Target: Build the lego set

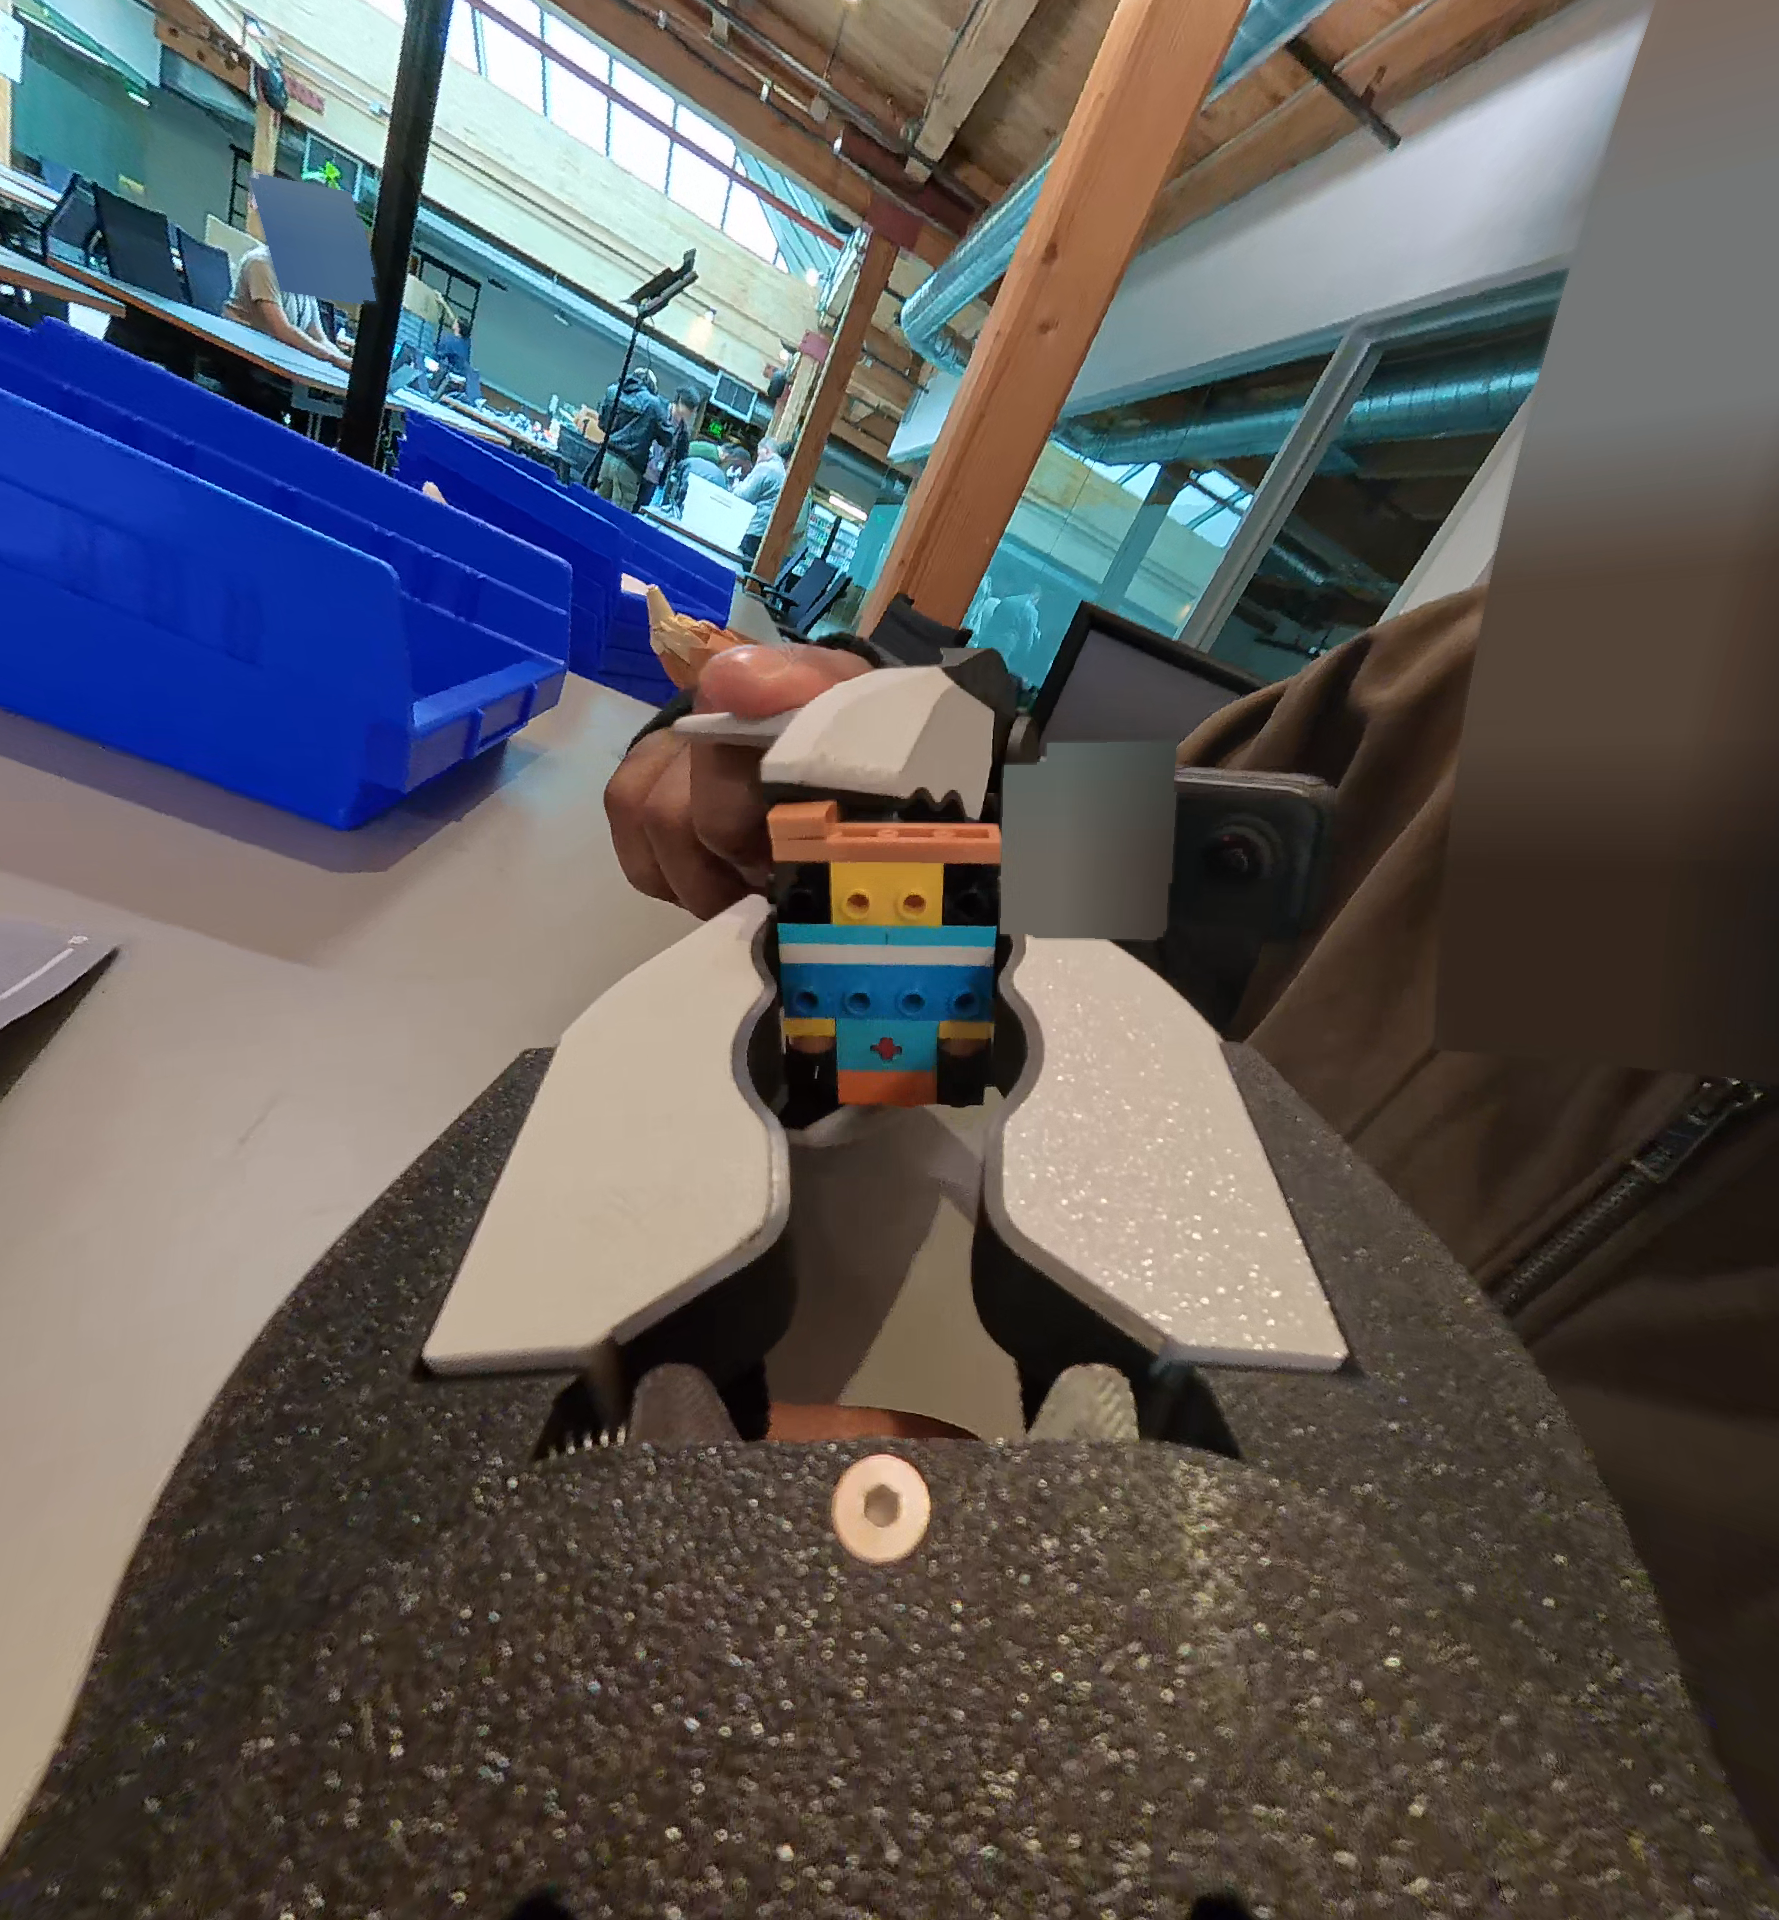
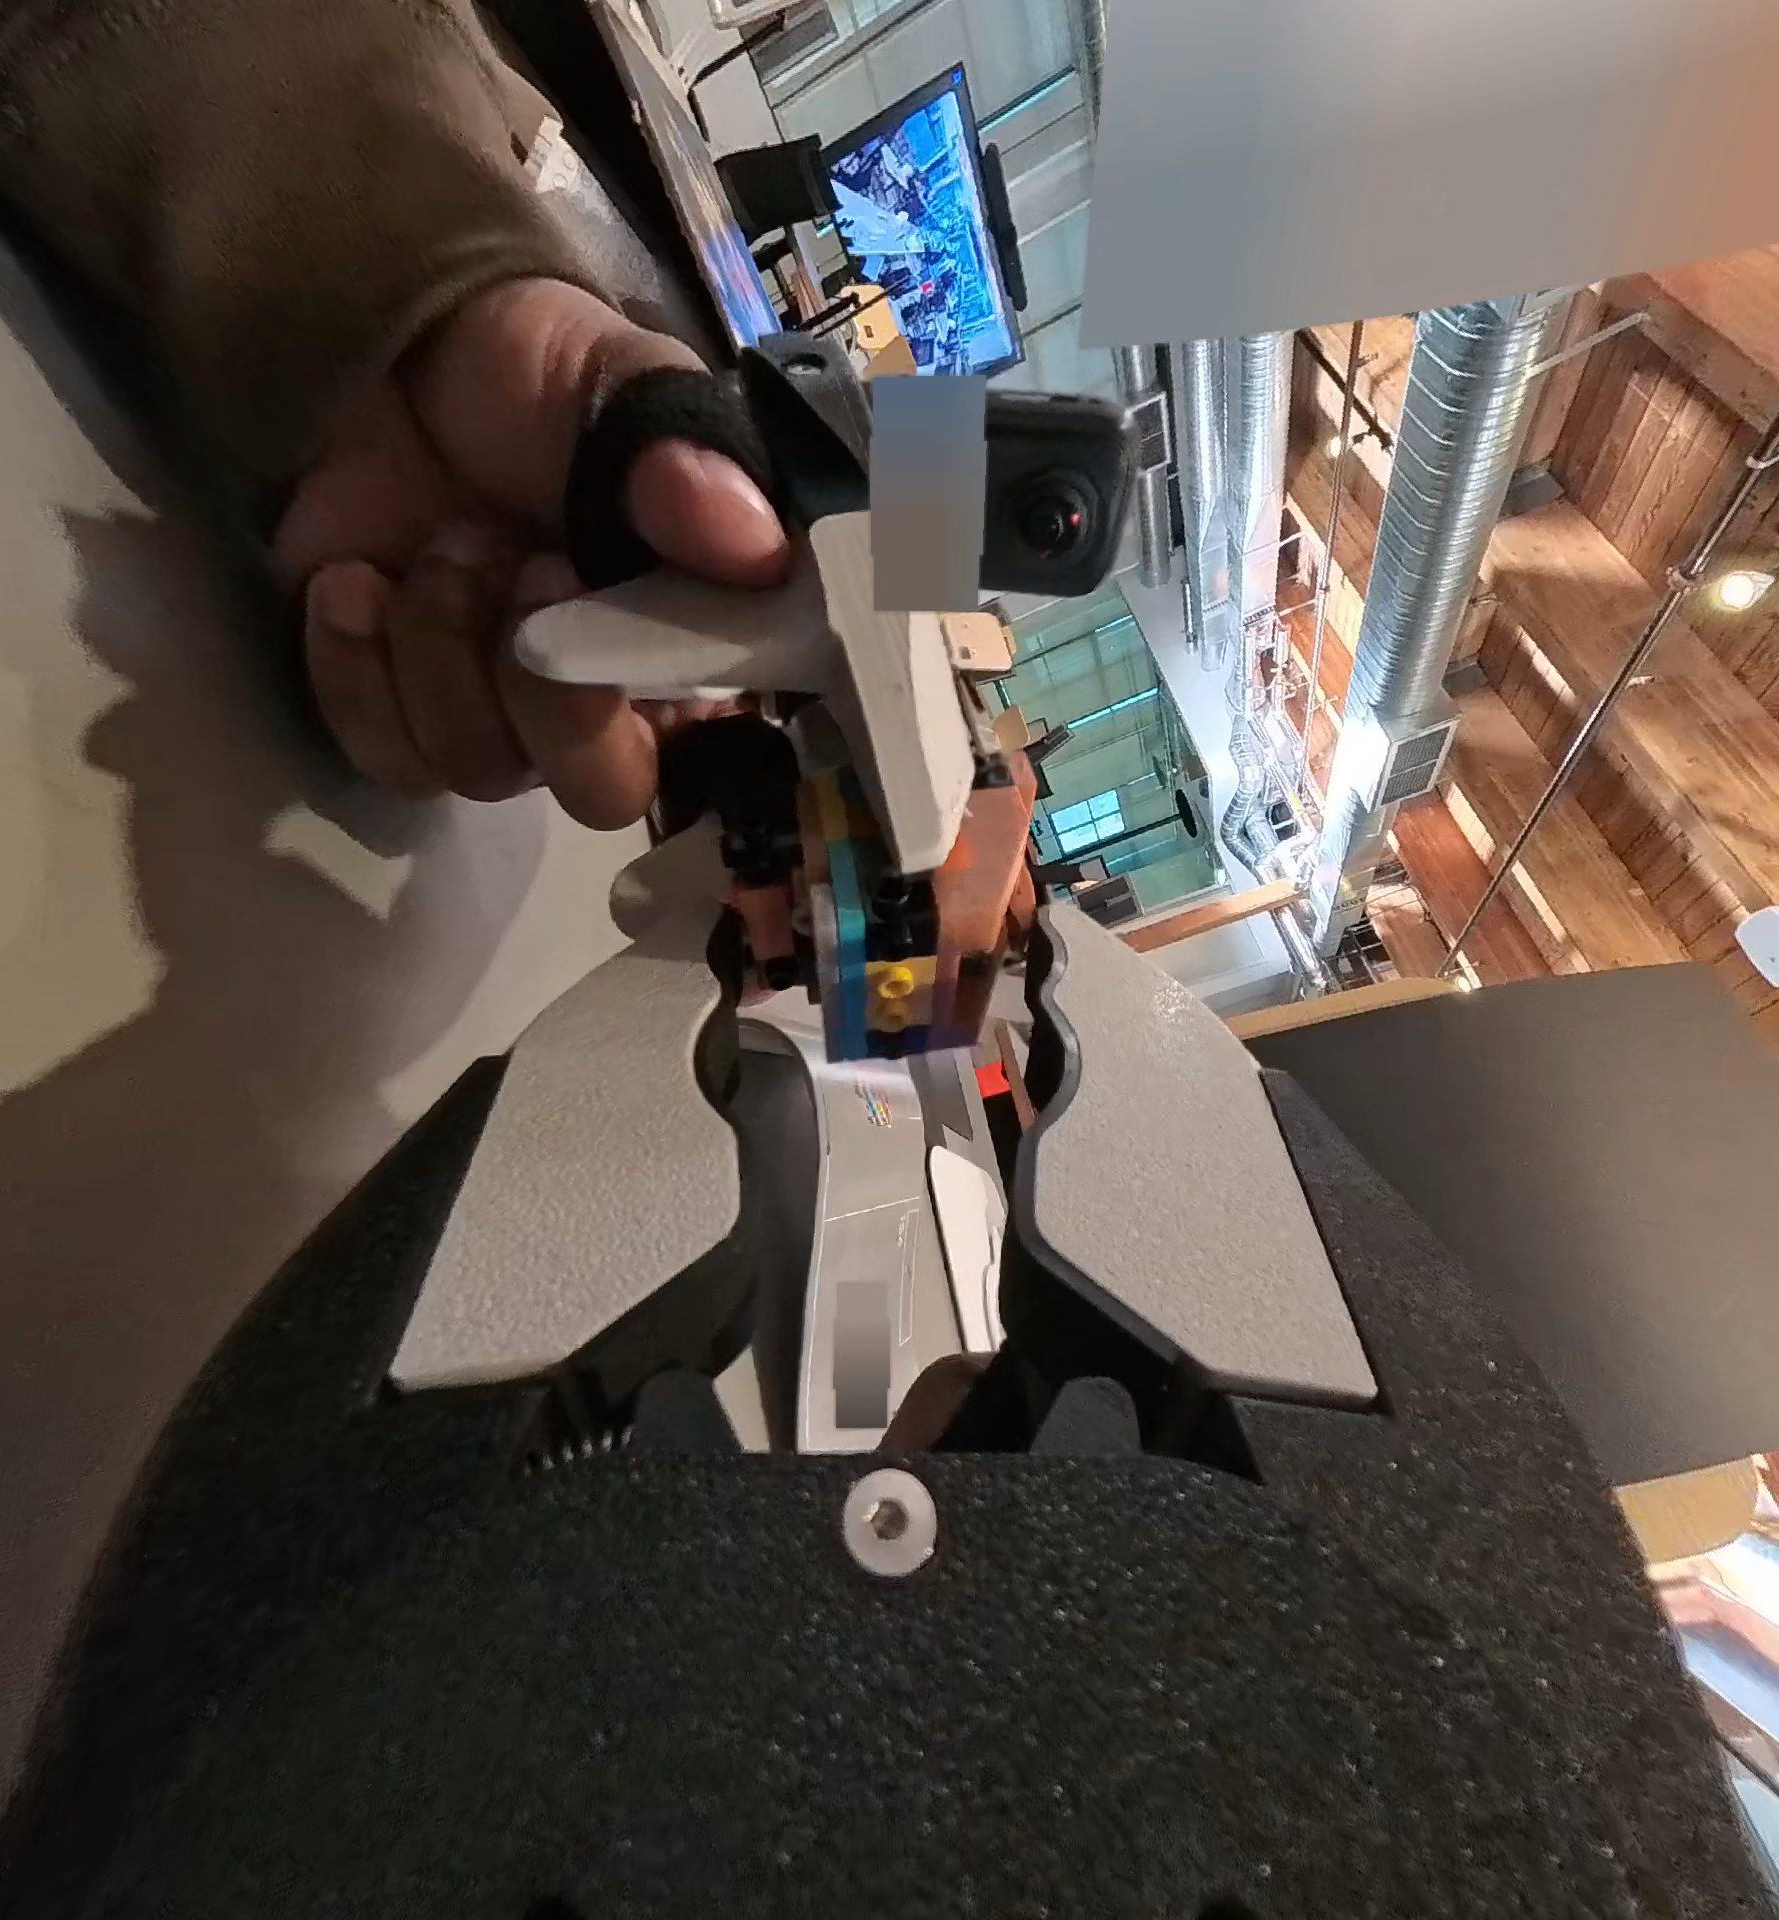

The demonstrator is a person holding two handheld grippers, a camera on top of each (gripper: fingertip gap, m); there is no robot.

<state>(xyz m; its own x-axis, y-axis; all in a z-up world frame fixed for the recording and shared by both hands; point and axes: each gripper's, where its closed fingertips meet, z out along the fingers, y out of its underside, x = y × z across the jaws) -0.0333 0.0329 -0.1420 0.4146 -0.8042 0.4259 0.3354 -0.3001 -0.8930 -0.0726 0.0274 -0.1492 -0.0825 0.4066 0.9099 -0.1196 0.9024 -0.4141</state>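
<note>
Your left hand-held gripper and right hand-held gripper both clamp the model – held above the worktop, bins well left.

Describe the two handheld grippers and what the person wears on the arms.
Each gripper, left gripper and right gripper, has a black, grainy body with one silver screw and two flat grey fingers with wavy inner edges. A small black camera sits on top of each. A black strap loops the thumb. The person wears a brown sleeve and zipped brown jacket.
</note>
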